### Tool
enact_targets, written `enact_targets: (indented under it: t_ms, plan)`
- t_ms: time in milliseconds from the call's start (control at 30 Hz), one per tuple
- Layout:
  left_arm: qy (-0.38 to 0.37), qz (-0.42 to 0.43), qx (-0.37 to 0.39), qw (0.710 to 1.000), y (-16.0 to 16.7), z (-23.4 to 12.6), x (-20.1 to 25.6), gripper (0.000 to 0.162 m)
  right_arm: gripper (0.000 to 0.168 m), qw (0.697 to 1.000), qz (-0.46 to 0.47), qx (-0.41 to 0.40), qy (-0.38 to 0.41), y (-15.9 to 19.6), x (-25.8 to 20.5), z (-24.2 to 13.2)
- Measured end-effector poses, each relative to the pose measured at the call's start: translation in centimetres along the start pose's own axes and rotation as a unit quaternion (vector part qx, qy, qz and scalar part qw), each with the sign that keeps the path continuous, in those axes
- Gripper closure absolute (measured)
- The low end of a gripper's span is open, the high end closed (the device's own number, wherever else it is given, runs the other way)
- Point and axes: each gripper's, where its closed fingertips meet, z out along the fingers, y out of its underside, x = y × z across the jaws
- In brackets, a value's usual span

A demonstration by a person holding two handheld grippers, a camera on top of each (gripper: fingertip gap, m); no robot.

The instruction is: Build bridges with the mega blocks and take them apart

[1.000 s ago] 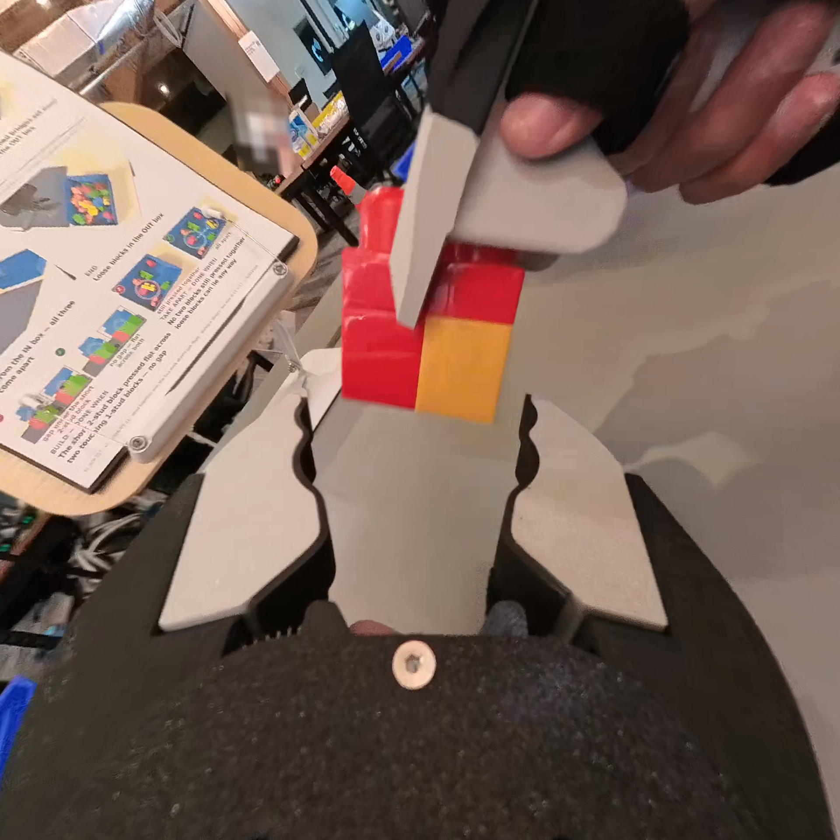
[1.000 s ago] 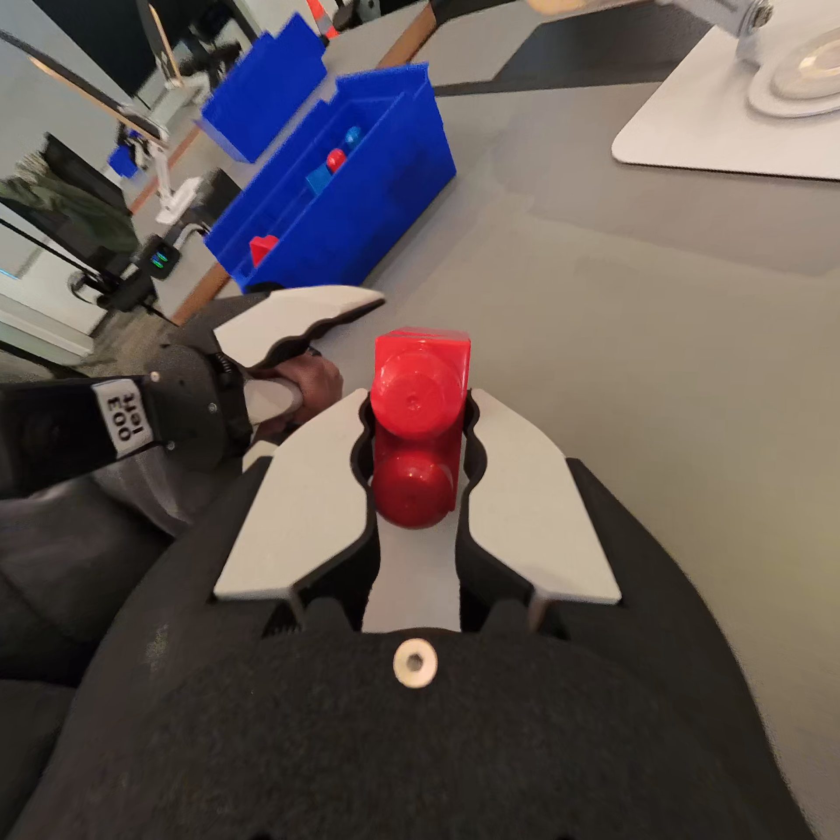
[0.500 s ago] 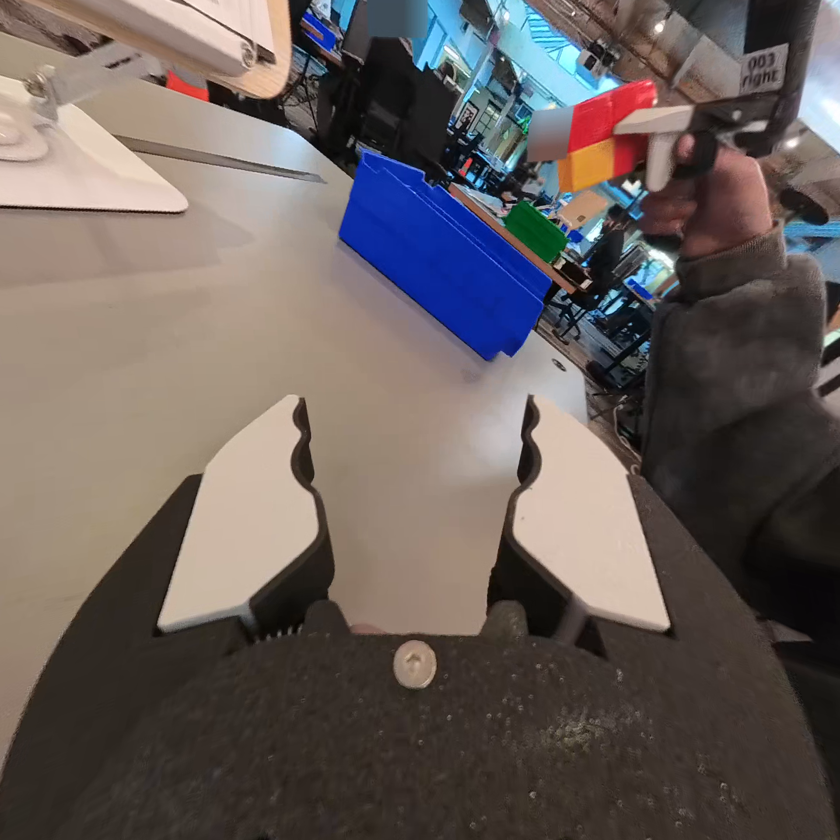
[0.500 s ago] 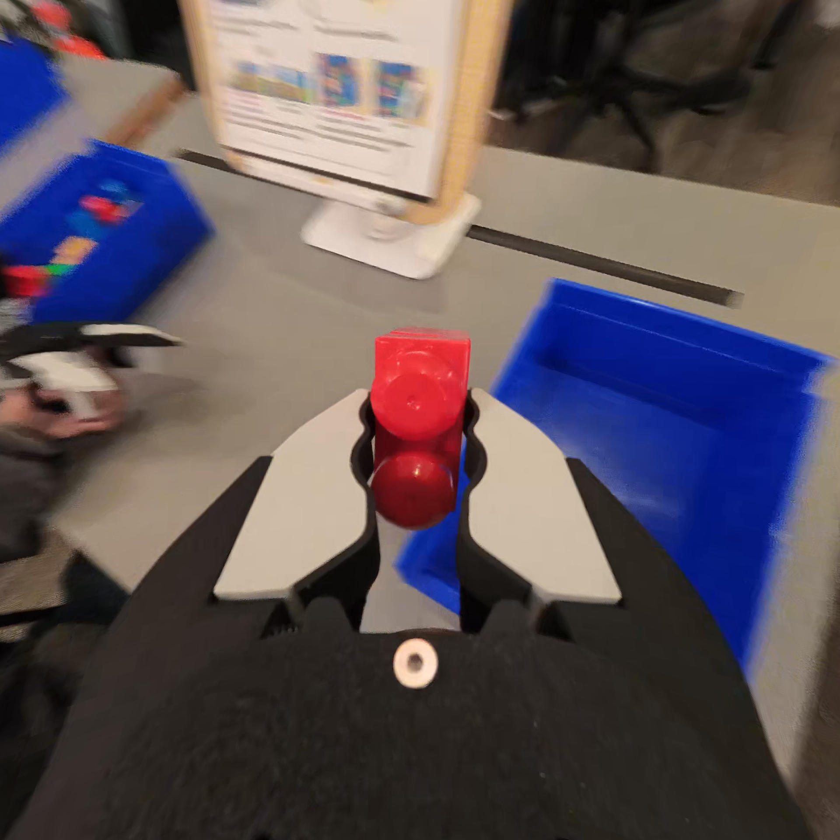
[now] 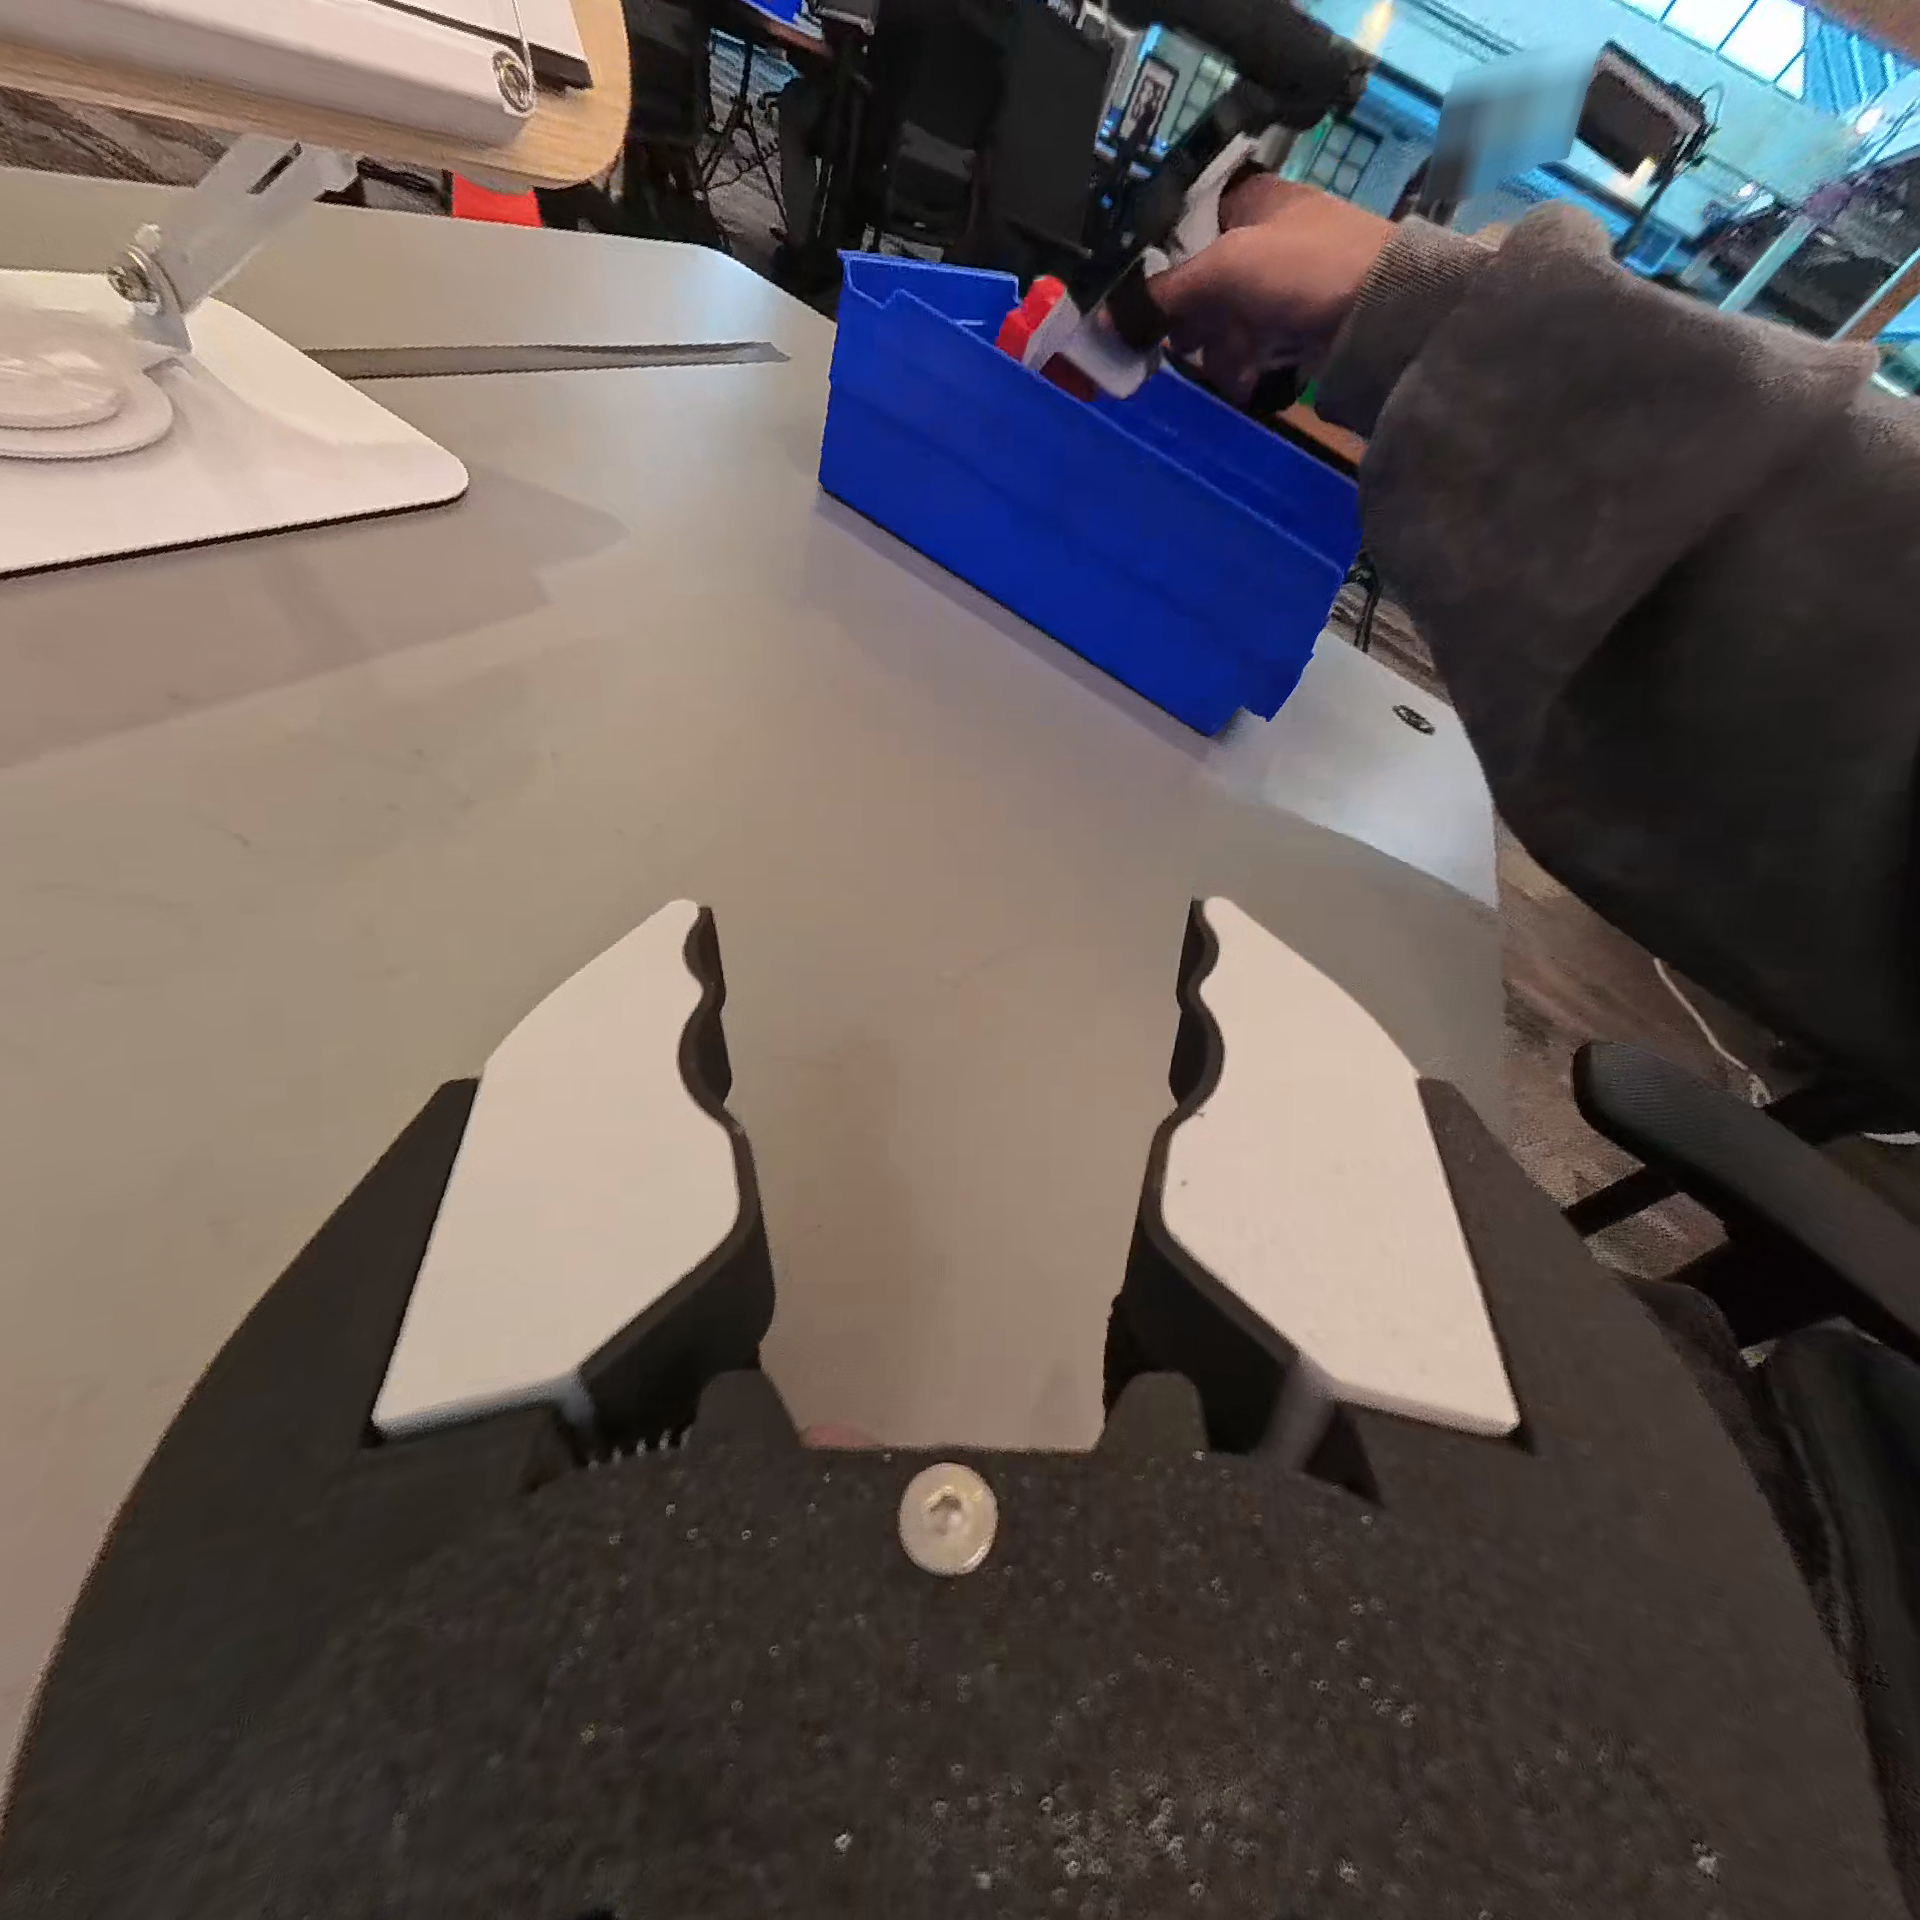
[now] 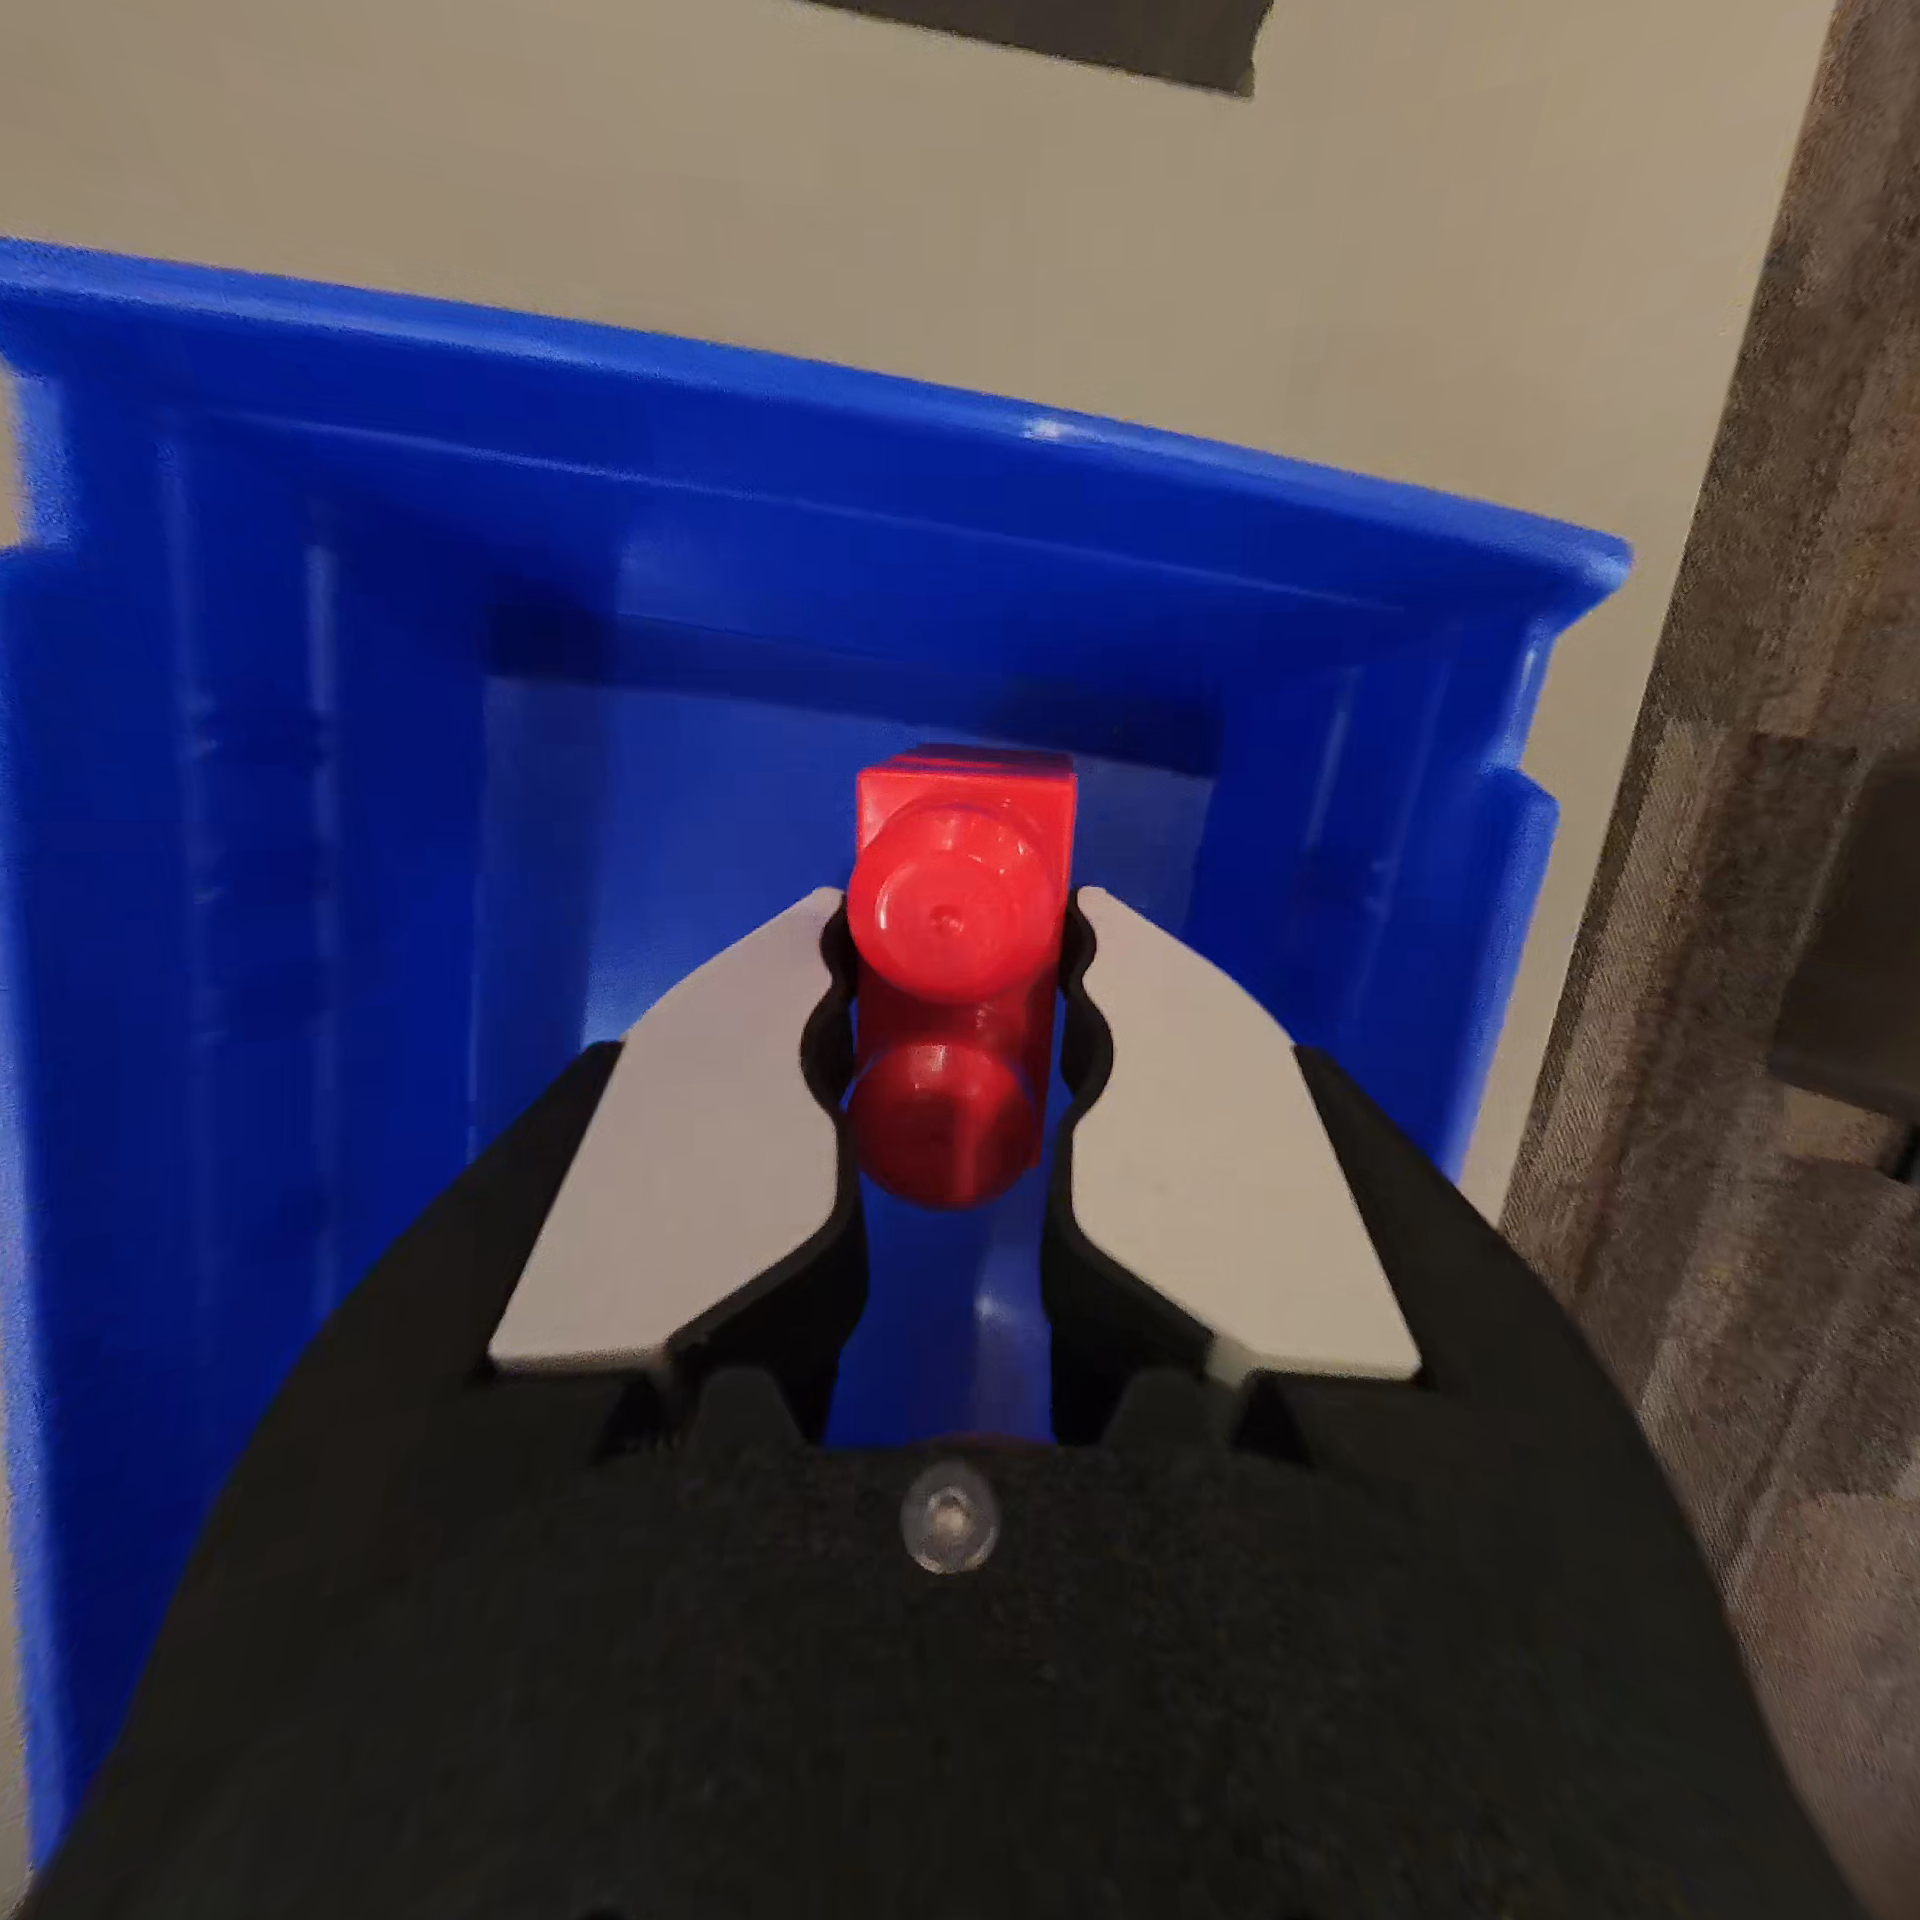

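Observation:
My right gripper [image 6: 951, 920] is shut on a red block assembly [image 6: 961, 914], studs facing the camera, and holds it over the inside of a blue bin [image 6: 312, 727]. In the left wrist view the same gripper [image 5: 1091, 343] dips into the blue bin [image 5: 1070, 520] with the red block [image 5: 1034, 317] showing above the rim. The lower blocks of the assembly are hidden. My left gripper [image 5: 951, 935] is open and empty, low over the grey table [image 5: 520, 779].
A white stand base [image 5: 208, 457] with a tilted board [image 5: 312, 94] stands at the back left. The person's grey sleeve [image 5: 1662, 623] reaches across on the right. A black chair arm [image 5: 1745, 1164] and carpet lie past the table's right edge.
My right gripper swung from the table middle over to the blue bin and lowered the blocks into it. My left gripper let go earlier and now stays open facing the bin.

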Motion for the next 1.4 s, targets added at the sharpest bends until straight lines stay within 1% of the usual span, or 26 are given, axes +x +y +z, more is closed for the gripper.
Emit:
enact_targets:
  t_ms: [100,200,400,500,533,600,667,700,767,833,900,967,1033,1100,1133,1200,1233,1267,1333,1400]
  plan:
    - [-0.016,0.012,0.003,1.000,-0.1,-0.2,-0.3,0.080,0.131,0.999,0.008,-0.028,0.017,0.0,0.7,1.9]
    - [-0.022,0.011,0.004,1.000,-0.2,-0.3,-0.6,0.080,0.131,0.998,0.006,-0.056,0.006,0.2,0.6,3.0]
    - [-0.035,0.031,-0.009,0.999,0.2,0.0,-0.7,0.081,0.131,0.999,0.010,-0.053,0.002,-0.3,0.7,3.8]
    - [-0.039,0.046,-0.021,0.998,0.7,0.3,-0.5,0.081,0.130,0.998,0.008,-0.059,0.021,0.1,1.4,4.2]
    - [-0.041,0.051,-0.024,0.998,0.8,0.4,-0.5,0.081,0.129,0.998,0.002,-0.059,0.028,0.2,1.6,4.3]
    - [-0.047,0.063,-0.027,0.997,0.9,0.4,-0.5,0.081,0.115,0.996,-0.014,-0.055,0.061,0.3,2.4,4.1]
    - [-0.051,0.069,-0.031,0.996,1.1,0.4,-0.5,0.080,0.107,0.994,-0.040,-0.038,0.096,0.1,3.0,3.0]
    - [-0.051,0.069,-0.034,0.996,1.2,0.5,-0.5,0.080,0.105,0.992,-0.055,-0.026,0.112,0.0,3.1,2.0]
    - [-0.051,0.069,-0.037,0.996,1.3,0.5,-0.6,0.080,0.105,0.987,-0.079,0.025,0.138,-0.8,2.6,-1.2]
    - [-0.053,0.072,-0.033,0.995,1.2,0.3,-0.7,0.081,0.105,0.980,-0.089,0.097,0.153,-1.3,1.5,-5.6]
    - [-0.057,0.068,-0.030,0.996,1.1,0.1,-0.9,0.082,0.103,0.972,-0.079,0.174,0.133,-0.9,-0.5,-10.4]
    - [-0.065,0.060,-0.033,0.995,1.1,-0.1,-1.2,0.081,0.103,0.959,-0.067,0.265,0.077,0.0,-3.8,-14.9]
    - [-0.075,0.054,-0.040,0.995,1.1,-0.3,-1.2,0.080,0.104,0.933,-0.074,0.351,-0.034,1.4,-9.3,-18.3]
    - [-0.086,0.047,-0.040,0.994,0.8,-0.8,-0.8,0.079,0.093,0.896,-0.086,0.408,-0.151,3.1,-15.3,-20.4]
    - [-0.096,0.042,-0.037,0.994,0.5,-1.2,-0.6,0.078,0.090,0.874,-0.089,0.431,-0.204,4.1,-18.3,-21.1]
    - [-0.116,0.034,-0.020,0.992,-0.2,-2.3,0.1,0.076,0.088,0.835,-0.092,0.467,-0.278,5.9,-23.5,-21.6]
    - [-0.127,0.033,-0.007,0.991,-0.6,-3.0,0.5,0.075,0.083,0.821,-0.098,0.482,-0.291,6.8,-25.6,-21.3]
    - [-0.140,0.032,0.006,0.990,-0.9,-3.7,1.0,0.074,0.085,0.812,-0.098,0.496,-0.291,7.5,-27.1,-20.5]
    - [-0.170,0.036,0.027,0.984,-1.0,-5.2,1.6,0.074,0.082,0.807,-0.090,0.506,-0.291,9.0,-29.6,-18.2]
    - [-0.198,0.045,0.039,0.978,-0.6,-6.5,2.1,0.075,0.082,0.797,-0.067,0.509,-0.319,10.6,-32.1,-16.6]
